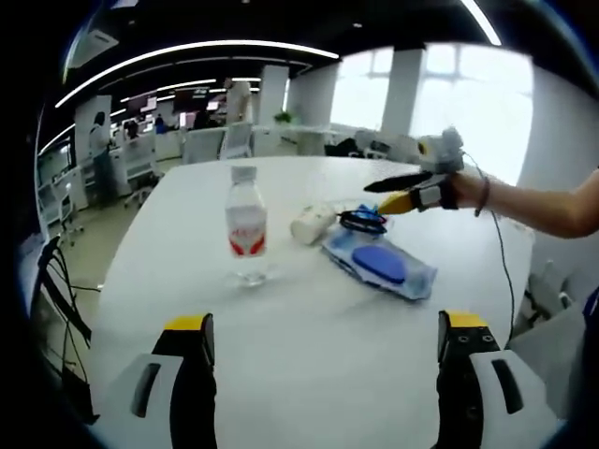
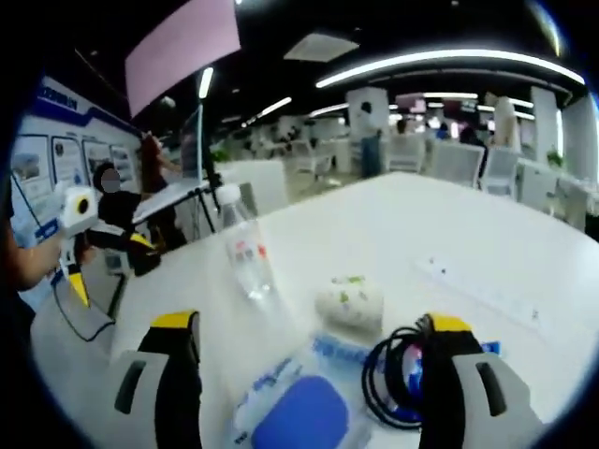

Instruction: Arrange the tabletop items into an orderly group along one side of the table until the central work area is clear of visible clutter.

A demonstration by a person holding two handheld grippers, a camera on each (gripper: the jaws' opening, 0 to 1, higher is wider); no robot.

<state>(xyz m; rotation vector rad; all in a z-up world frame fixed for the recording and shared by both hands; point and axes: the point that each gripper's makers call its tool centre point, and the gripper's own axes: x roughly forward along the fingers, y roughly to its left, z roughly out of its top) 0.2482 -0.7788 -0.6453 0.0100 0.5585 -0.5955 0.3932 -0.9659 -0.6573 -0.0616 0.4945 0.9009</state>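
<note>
Right gripper (image 2: pixel 304 374) hovers over the clutter, jaws spread wide and holding nothing, the black cable (image 2: pixel 393 379) at lower right touching its right jaw. Looks like the cable is the first pick: next it must drop and close. Pack (image 1: pixel 379 265), roll (image 1: pixel 312 223) and bottle (image 1: pixel 246 223) sit mid-frame on the table (image 1: pixel 309 346). Left gripper (image 1: pixel 323 374) waits low, jaws apart, empty.

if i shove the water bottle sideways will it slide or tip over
Probably tip. The water bottle stands upright, tall and narrow on a small base, so a high push likely topples it. It looks clear and nearly empty, so probably light. Once down, its round body may roll across the smooth white table.
</note>
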